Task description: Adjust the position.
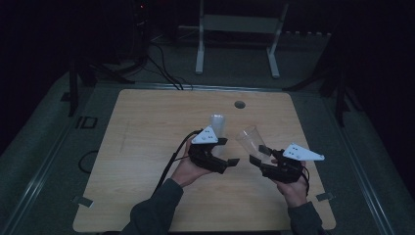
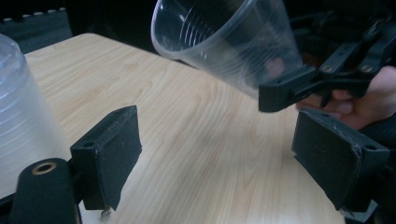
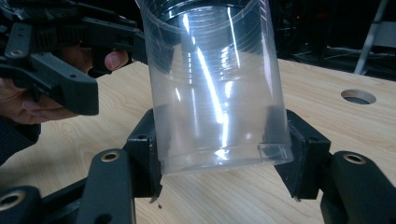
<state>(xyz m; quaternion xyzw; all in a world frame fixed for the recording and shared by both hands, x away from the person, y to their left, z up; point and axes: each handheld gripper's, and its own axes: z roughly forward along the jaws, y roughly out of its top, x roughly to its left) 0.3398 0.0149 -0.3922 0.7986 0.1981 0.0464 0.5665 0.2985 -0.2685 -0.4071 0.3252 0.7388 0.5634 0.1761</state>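
Note:
My right gripper (image 1: 258,154) (image 3: 219,154) is shut on the base of a clear ribbed plastic cup (image 1: 248,139) (image 3: 210,84). The cup is tilted, mouth up and toward the left hand, and hangs above the wooden table (image 1: 147,147). My left gripper (image 1: 229,151) (image 2: 224,154) is open, with only bare tabletop between its black pads (image 2: 114,149). A second, frosted cup (image 1: 218,124) (image 2: 18,107) stands on the table just beyond the left gripper and outside its jaws. In the left gripper view the held cup (image 2: 224,42) hangs ahead of the jaws, with the right gripper clamped on it.
A round hole (image 1: 239,104) (image 3: 358,96) sits near the table's far edge. Behind the table stand a white metal frame (image 1: 237,29) and dark cables (image 1: 166,73) on the floor. The left gripper's cable (image 1: 171,161) trails across the table toward the near edge.

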